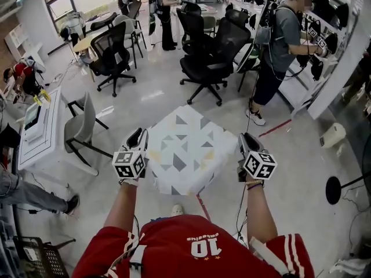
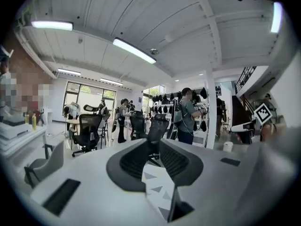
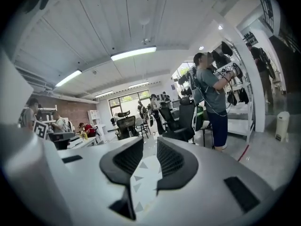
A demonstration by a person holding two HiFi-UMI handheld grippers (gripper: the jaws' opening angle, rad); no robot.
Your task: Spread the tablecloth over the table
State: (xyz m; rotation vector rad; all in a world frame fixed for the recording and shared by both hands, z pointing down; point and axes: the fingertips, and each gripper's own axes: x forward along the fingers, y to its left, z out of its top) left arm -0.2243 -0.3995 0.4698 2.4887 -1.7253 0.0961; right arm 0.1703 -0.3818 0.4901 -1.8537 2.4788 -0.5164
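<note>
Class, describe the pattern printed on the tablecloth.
The tablecloth is white with scattered grey triangles, clearest in the head view.

There is one tablecloth (image 1: 184, 149), white with grey and yellow triangles. There are two pairs of tongs, the left tongs (image 1: 138, 135) and the right tongs (image 1: 246, 139). Each carries one marker cube (image 1: 128, 163), two cubes in all. At least four black office chairs (image 1: 113, 54) and one grey chair (image 1: 78, 126) show. At least three standing people (image 1: 284, 39) are in view, plus one seated person in red (image 1: 20, 71). There is one small white bin (image 1: 332, 135) and one black crate (image 1: 35, 256).
</note>
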